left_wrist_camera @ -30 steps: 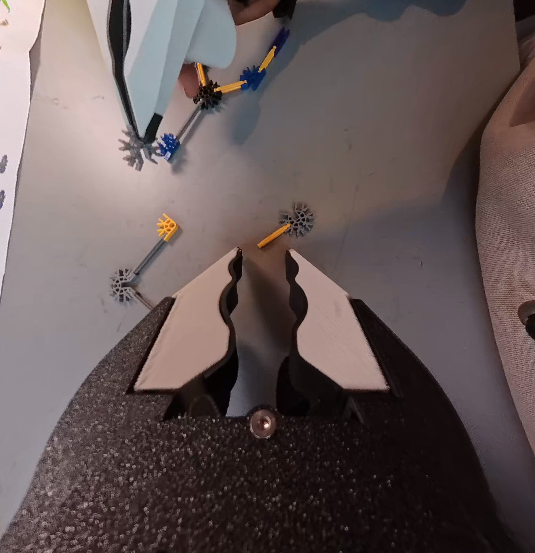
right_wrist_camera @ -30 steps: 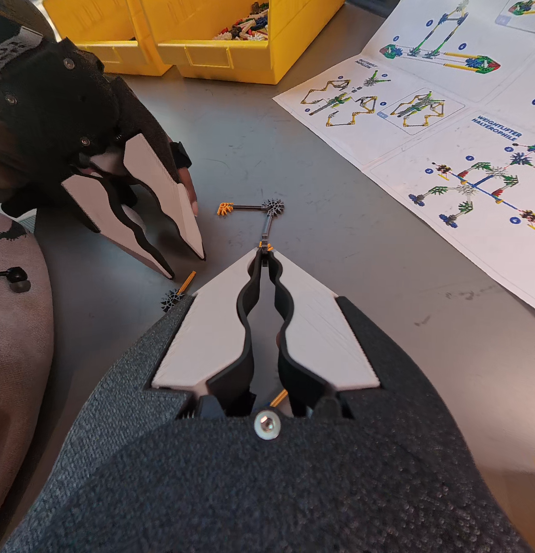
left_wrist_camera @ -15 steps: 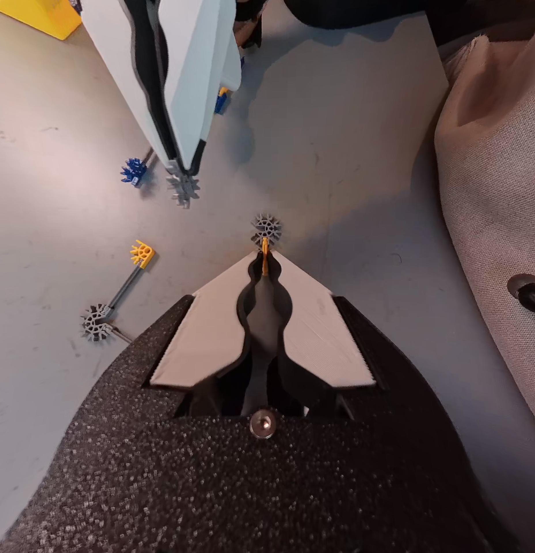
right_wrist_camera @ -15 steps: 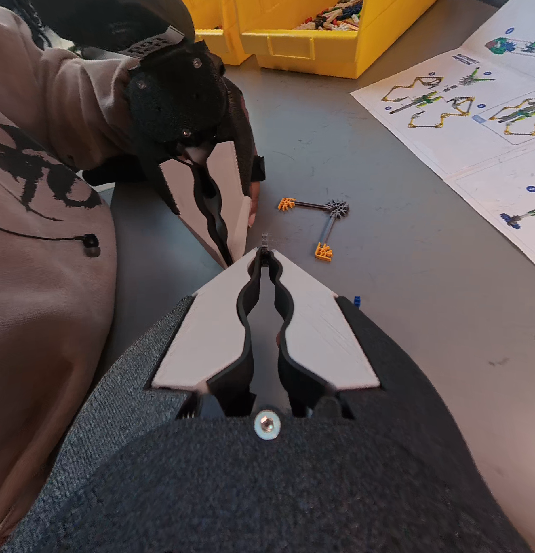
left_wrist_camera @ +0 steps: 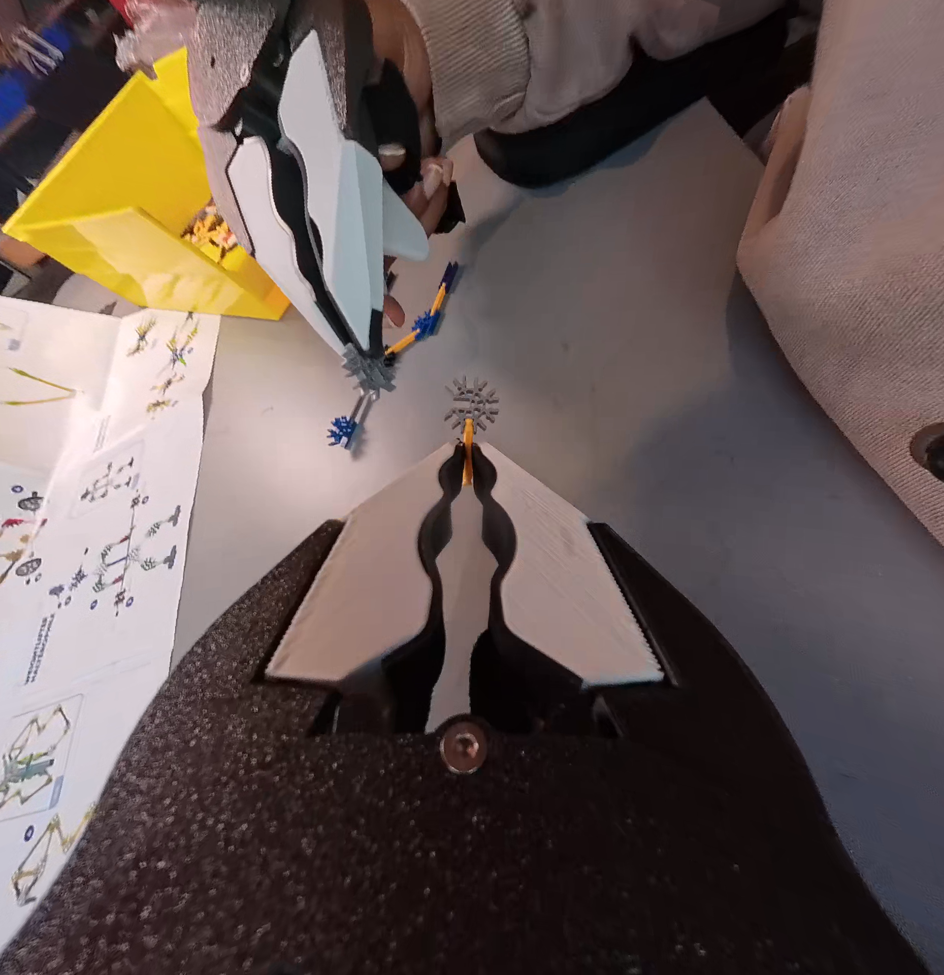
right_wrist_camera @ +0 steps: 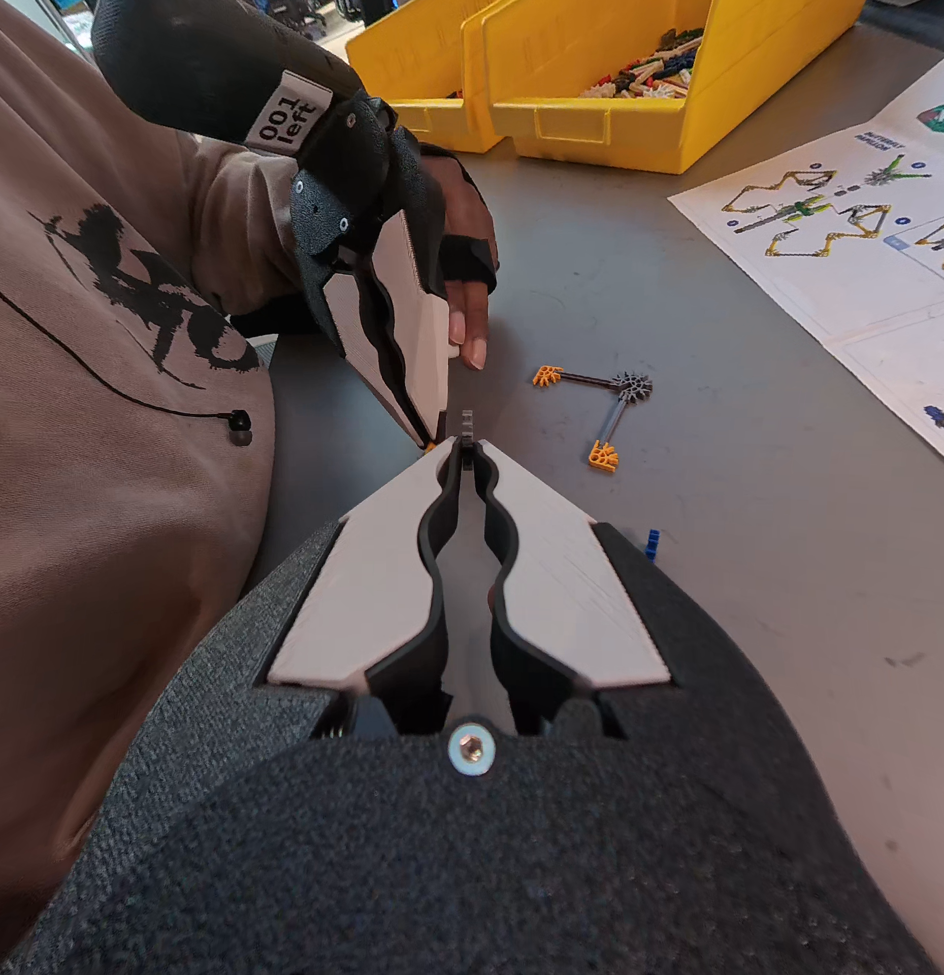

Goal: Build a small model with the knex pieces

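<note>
Left wrist view: two grippers, left gripper [left_wrist_camera: 467,448] pinching yellow rod [left_wrist_camera: 467,459], right gripper [left_wrist_camera: 365,352] pinching grey connector [left_wrist_camera: 368,371].

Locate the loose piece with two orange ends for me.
In the right wrist view, the two-rod piece with orange ends lies flat on the grey table, right of the right hand-held gripper, before the instruction sheet.

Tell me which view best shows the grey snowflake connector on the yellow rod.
The left wrist view: the grey snowflake connector faces the camera flat, its yellow rod pinched by the left gripper. In the right wrist view it is only a thin edge-on sliver.
</note>
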Motion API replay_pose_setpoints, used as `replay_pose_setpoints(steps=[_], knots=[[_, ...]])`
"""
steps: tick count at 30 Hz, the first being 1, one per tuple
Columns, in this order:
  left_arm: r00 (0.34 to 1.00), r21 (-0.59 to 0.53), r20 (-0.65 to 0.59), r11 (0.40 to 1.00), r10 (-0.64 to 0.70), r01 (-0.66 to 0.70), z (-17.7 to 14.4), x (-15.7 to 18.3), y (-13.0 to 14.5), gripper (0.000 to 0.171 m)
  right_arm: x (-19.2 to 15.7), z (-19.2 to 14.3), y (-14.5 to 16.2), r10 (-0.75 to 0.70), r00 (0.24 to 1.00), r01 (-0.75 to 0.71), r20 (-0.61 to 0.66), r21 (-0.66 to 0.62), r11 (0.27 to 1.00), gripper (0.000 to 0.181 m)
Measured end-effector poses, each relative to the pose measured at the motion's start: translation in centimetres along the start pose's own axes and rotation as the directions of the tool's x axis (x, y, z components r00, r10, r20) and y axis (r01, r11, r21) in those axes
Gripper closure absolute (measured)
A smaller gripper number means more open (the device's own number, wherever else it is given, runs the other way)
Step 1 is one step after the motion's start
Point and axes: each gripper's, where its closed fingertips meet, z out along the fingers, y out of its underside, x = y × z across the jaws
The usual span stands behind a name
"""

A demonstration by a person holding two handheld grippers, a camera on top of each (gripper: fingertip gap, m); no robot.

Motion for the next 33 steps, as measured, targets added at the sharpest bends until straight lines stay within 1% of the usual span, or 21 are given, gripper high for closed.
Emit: replay_pose_setpoints(steps=[3, 6, 8, 10, 12, 14, 16, 20, 23, 25, 27, 30, 33], knots=[[1.0, 0.135, -0.008, 0.991, 0.024, -0.023, -0.9, 0.1, -2.0, 0.169, -0.9, -0.4, -0.5, 0.002, 0.998, -0.003, 0.057, 0.021, 1.0, 0.179], [1.0, 0.277, -0.021, 0.961, 0.004, 0.002, -2.1, -0.2, -4.3, 0.169, -2.4, -1.0, -1.4, -0.007, 0.988, -0.001, 0.155, 0.048, 0.999, 0.179], [1.0, 0.35, -0.018, 0.937, 0.017, -0.009, -2.9, -0.6, -5.7, 0.169, -3.3, -1.7, -2.7, -0.026, 0.976, 0.009, 0.216, 0.078, 0.997, 0.179], [0.998, 0.417, 0.003, 0.907, 0.061, -0.057, -3.7, -1.1, -7.3, 0.169, -3.9, -2.7, -4.4, -0.055, 0.963, 0.03, 0.264, 0.1, 0.994, 0.179], [0.995, 0.453, 0.027, 0.886, 0.095, -0.097, -4.4, -1.7, -8.6, 0.17, -4.8, -3.8, -6.1, -0.102, 0.941, 0.08, 0.324, 0.079, 0.994, 0.179], [0.989, 0.465, 0.048, 0.873, 0.143, -0.149, -4.9, -2.2, -9.8, 0.17, -5.5, -4.6, -7.7, -0.161, 0.921, 0.17, 0.354, 0.007, 0.986, 0.179], [0.974, 0.454, 0.081, 0.862, 0.212, -0.226, -5.1, -2.7, -10.9, 0.169, -6.6, -5.2, -9.5, -0.215, 0.894, 0.265, 0.393, -0.078, 0.961, 0.179], [0.933, 0.449, 0.159, 0.818, 0.322, -0.359, -6.1, -3.6, -13.7, 0.169, -8.4, -6.0, -11.4, -0.254, 0.844, 0.417, 0.472, -0.28, 0.865, 0.179], [0.905, 0.447, 0.203, 0.787, 0.373, -0.425, -7.0, -3.8, -15.2, 0.169, -9.6, -6.6, -12.4, -0.215, 0.823, 0.444, 0.526, -0.36, 0.82, 0.179], [0.891, 0.443, 0.227, 0.773, 0.392, -0.453, -7.5, -4.0, -15.8, 0.169, -10.2, -6.6, -12.7, -0.193, 0.814, 0.453, 0.548, -0.391, 0.802, 0.179], [0.885, 0.448, 0.238, 0.763, 0.4, -0.466, -7.8, -3.9, -16.1, 0.169, -10.8, -6.3, -12.9, -0.18, 0.81, 0.456, 0.558, -0.406, 0.792, 0.179], [0.881, 0.45, 0.247, 0.757, 0.404, -0.473, -8.2, -3.6, -16.3, 0.169, -11.2, -6.0, -12.5, -0.163, 0.807, 0.473, 0.567, -0.457, 0.753, 0.179], [0.876, 0.449, 0.263, 0.752, 0.405, -0.482, -8.5, -3.4, -16.6, 0.169, -11.8, -5.8, -12.7, -0.151, 0.804, 0.479, 0.575, -0.474, 0.739, 0.178]])
